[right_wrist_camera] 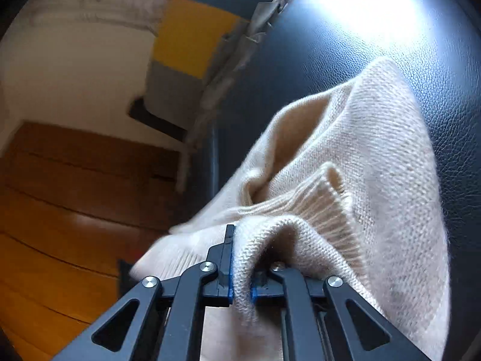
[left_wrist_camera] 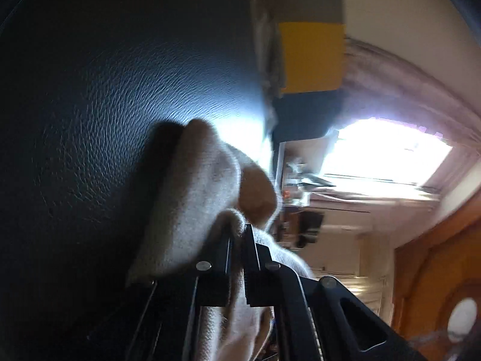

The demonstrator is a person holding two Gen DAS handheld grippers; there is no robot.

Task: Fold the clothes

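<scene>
The cream knitted wool sweater [right_wrist_camera: 375,150] lay bunched against the dark blue-black textured leather surface [right_wrist_camera: 445,156], which served as the landmark for all positions here.

Right wrist view: the right gripper [right_wrist_camera: 240,258] had its two black fingers drawn narrow, pinching a fold of the sweater between blue-lined pads. The ribbed band of the sweater [right_wrist_camera: 318,198] stood up just beyond the fingertips, curled over itself. Beyond the band, plain knit spread in a loose peak over the leather surface, touching it along the far side. A second flap of the knit trailed off toward the edge of the leather surface, over the orange-brown wooden plank floor [right_wrist_camera: 60,204]. A yellow and grey block-coloured panel [right_wrist_camera: 192,36] stood past the leather surface's edge, against a pale wall.

Left wrist view: the left gripper [left_wrist_camera: 239,240] also had its fingers close together, with a strip of the same cream knit [left_wrist_camera: 198,198] running down between them. A rounded lump of the knit pressed against the leather surface [left_wrist_camera: 120,105] just beyond the fingertips, in shadow on one side. The frame was blurred. A bright window [left_wrist_camera: 387,153] and a cluttered shelf showed well apart from the leather surface.
</scene>
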